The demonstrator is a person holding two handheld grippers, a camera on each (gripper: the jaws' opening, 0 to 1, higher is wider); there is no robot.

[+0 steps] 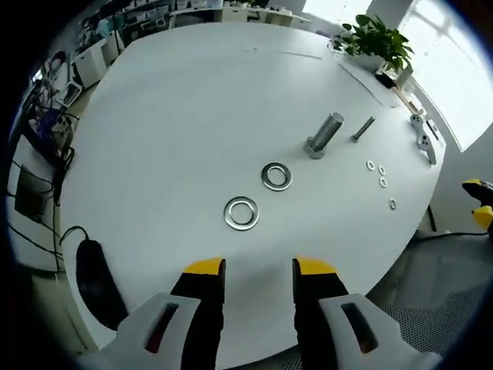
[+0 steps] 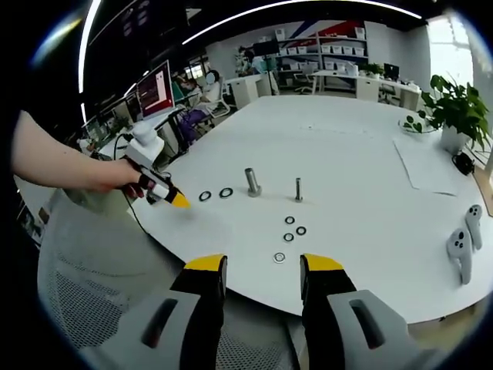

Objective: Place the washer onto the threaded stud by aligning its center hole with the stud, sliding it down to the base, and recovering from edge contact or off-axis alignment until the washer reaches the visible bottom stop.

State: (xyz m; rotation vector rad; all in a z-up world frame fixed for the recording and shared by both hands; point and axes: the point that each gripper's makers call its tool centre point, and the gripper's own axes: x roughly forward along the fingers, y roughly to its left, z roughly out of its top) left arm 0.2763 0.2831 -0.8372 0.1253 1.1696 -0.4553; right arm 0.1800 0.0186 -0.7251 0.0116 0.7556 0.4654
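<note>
A large white round table (image 1: 192, 116) carries everything. In the left gripper view, two large washers (image 1: 241, 213) (image 1: 276, 176) lie flat just ahead of the jaws, apart from each other. Beyond them, ahead and right of the jaws, a thick threaded stud (image 1: 323, 135) stands on its base, with a thinner bolt (image 1: 363, 128) beside it. Four small washers (image 1: 382, 182) are scattered further right. Far ahead sit a potted plant (image 1: 377, 42) and what look like two white handheld controllers (image 1: 423, 139).
</note>
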